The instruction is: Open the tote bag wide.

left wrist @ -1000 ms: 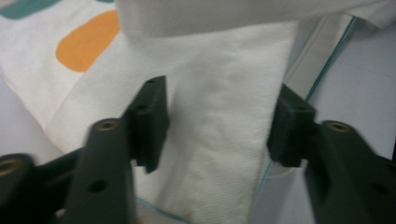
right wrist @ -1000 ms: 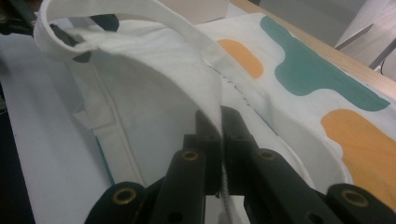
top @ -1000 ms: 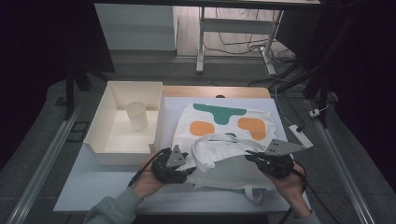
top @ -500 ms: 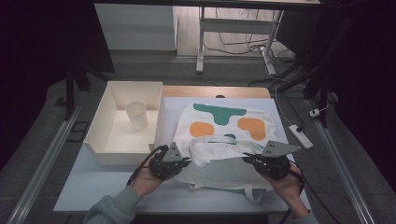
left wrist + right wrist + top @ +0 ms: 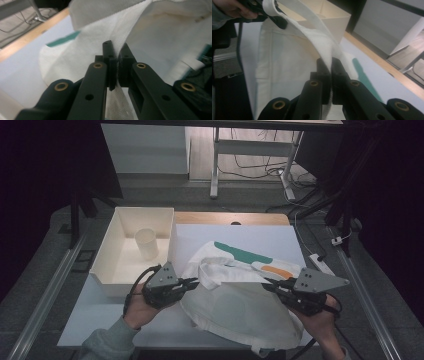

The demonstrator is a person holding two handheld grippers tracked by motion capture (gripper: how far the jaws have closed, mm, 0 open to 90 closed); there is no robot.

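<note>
White table (image 5: 125, 320), cream tray (image 5: 112, 265) on its left part.
Right of tray: left gripper (image 5: 192, 282) and right gripper (image 5: 270, 285) each clamped on white cloth bag (image 5: 240, 305), edge lifted.

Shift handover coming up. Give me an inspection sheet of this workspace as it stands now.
Surface: white table, wooden strip along its far edge.
Job's things: white cloth bag with teal and orange print, near edge lifted off the table.
Clutter: cream tray at left, holding an upright cup.
Grippers: left gripper and right gripper each shut on the bag's fabric.
Cables: black cable trails from the left gripper; loose wires on the floor beyond.
Surroundings: dark room, table legs behind.
</note>
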